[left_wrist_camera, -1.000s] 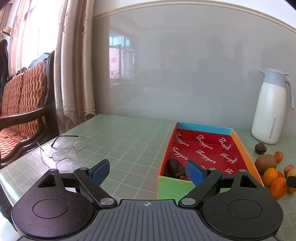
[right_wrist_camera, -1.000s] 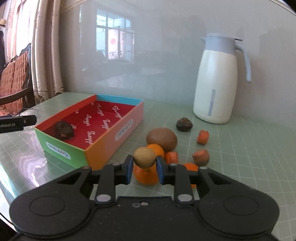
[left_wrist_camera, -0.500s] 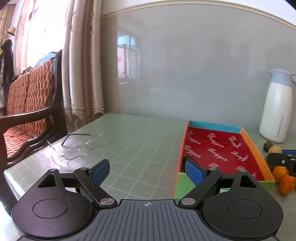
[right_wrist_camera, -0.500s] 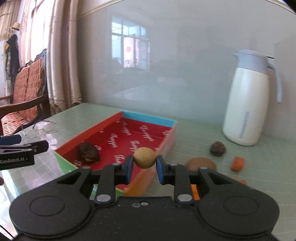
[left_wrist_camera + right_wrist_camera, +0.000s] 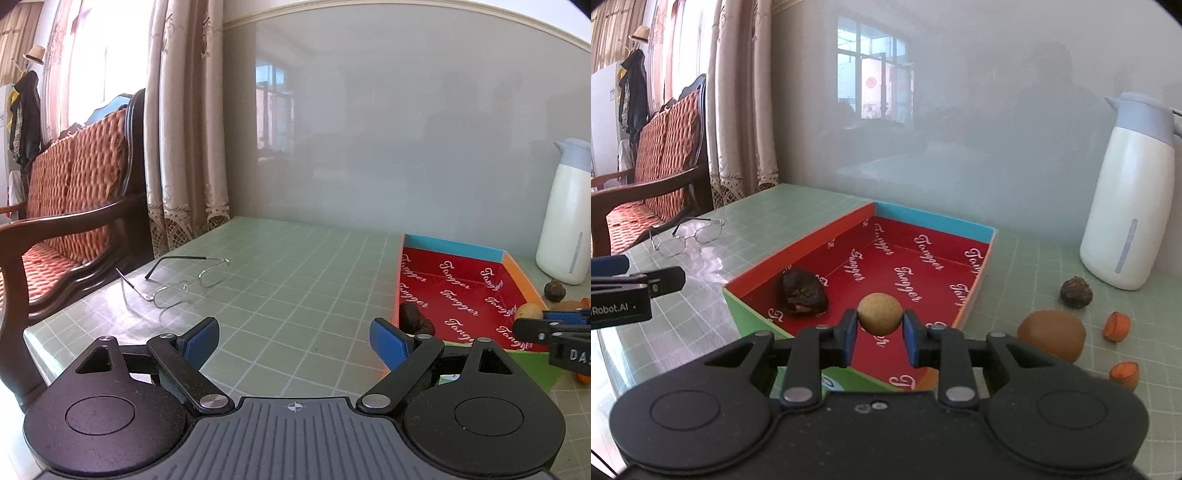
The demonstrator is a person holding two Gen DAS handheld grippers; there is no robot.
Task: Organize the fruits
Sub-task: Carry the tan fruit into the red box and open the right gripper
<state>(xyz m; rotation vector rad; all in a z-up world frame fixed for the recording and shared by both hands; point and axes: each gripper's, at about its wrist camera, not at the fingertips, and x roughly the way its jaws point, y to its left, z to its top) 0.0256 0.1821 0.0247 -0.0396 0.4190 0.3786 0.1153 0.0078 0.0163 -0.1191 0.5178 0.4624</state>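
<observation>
Fruit [image 5: 879,313], small, round, light, likely firm yet slippery: pinched across middle by right gripper [image 5: 879,332], above box [image 5: 934,221]; left gripper [image 5: 295,341] wide, empty.

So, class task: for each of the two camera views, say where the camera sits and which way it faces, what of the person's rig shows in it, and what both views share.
Left wrist: sits on the left gripper, jaws open and empty, facing the wall over the green table and glasses; the right gripper's tip enters at right.
Right wrist: sits on the right gripper, shut on a small tan fruit over the red box; the left gripper's tip shows at left.
Shared: box, dark fruit, glasses, white jug, table.
</observation>
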